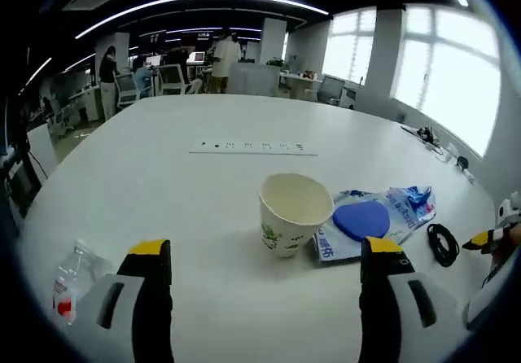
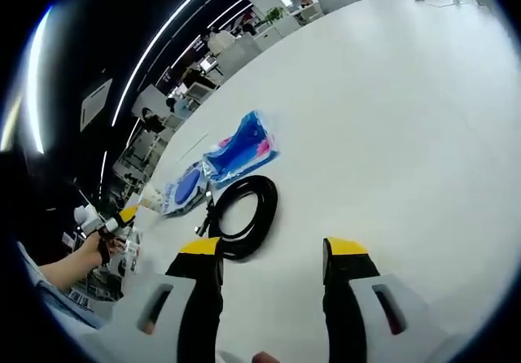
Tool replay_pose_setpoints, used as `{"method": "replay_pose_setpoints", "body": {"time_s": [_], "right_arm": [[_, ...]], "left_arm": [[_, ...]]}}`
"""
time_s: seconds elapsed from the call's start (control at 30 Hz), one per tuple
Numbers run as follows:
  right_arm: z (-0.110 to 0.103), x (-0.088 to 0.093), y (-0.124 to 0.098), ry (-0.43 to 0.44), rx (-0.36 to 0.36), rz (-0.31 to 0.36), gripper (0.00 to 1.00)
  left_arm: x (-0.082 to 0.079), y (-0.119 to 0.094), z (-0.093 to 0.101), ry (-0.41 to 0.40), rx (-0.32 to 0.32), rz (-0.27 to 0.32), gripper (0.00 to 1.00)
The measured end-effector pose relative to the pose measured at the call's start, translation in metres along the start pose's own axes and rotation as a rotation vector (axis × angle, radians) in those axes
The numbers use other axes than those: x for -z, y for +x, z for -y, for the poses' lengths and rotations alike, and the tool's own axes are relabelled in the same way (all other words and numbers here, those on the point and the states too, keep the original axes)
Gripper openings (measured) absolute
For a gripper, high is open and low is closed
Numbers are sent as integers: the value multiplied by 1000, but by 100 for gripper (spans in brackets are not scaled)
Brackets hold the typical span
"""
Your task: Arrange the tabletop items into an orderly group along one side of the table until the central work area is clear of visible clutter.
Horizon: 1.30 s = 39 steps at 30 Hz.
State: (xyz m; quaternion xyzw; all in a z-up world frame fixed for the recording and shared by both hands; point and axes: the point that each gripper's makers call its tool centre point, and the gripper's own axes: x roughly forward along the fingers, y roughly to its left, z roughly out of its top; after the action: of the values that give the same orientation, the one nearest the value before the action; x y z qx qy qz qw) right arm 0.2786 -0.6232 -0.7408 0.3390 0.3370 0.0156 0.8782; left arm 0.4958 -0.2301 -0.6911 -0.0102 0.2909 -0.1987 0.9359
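Note:
A white paper cup [image 1: 291, 213] stands upright mid-table, just beyond my open left gripper [image 1: 266, 251]. Right of the cup lies a blue-and-white plastic packet [image 1: 403, 208] with a round blue pad [image 1: 361, 220] on it, then a coiled black cable [image 1: 442, 243]. A clear plastic bottle [image 1: 68, 286] lies on its side outside the left jaw. In the right gripper view the cable coil [image 2: 244, 208] lies just ahead of the left jaw of my open right gripper [image 2: 273, 251], with the blue packet [image 2: 242, 147] and pad [image 2: 187, 185] beyond it. Nothing is between either pair of jaws.
A flush socket strip [image 1: 252, 146] runs across the white table [image 1: 163, 176] farther back. Small items [image 1: 427, 133] sit by the far right edge. People and office chairs stand beyond the table. A hand holds the left gripper [image 2: 102, 225] at the left of the right gripper view.

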Motion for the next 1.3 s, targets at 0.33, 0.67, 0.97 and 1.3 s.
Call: {"method": "replay_pose_setpoints", "body": {"time_s": [0.33, 0.67, 0.97, 1.3], "right_arm": [[-6, 3, -4, 9, -16, 19, 48], [-4, 6, -4, 13, -17, 12, 47], [-8, 5, -3, 8, -15, 6, 47], [1, 6, -3, 9, -6, 0, 47]], "left_arm": [[4, -25, -12, -13, -36, 8, 97], [12, -42, -32, -47, -77, 10, 94], [16, -45, -43, -76, -101, 10, 92], [16, -60, -85, -65, -174, -15, 87]]}}
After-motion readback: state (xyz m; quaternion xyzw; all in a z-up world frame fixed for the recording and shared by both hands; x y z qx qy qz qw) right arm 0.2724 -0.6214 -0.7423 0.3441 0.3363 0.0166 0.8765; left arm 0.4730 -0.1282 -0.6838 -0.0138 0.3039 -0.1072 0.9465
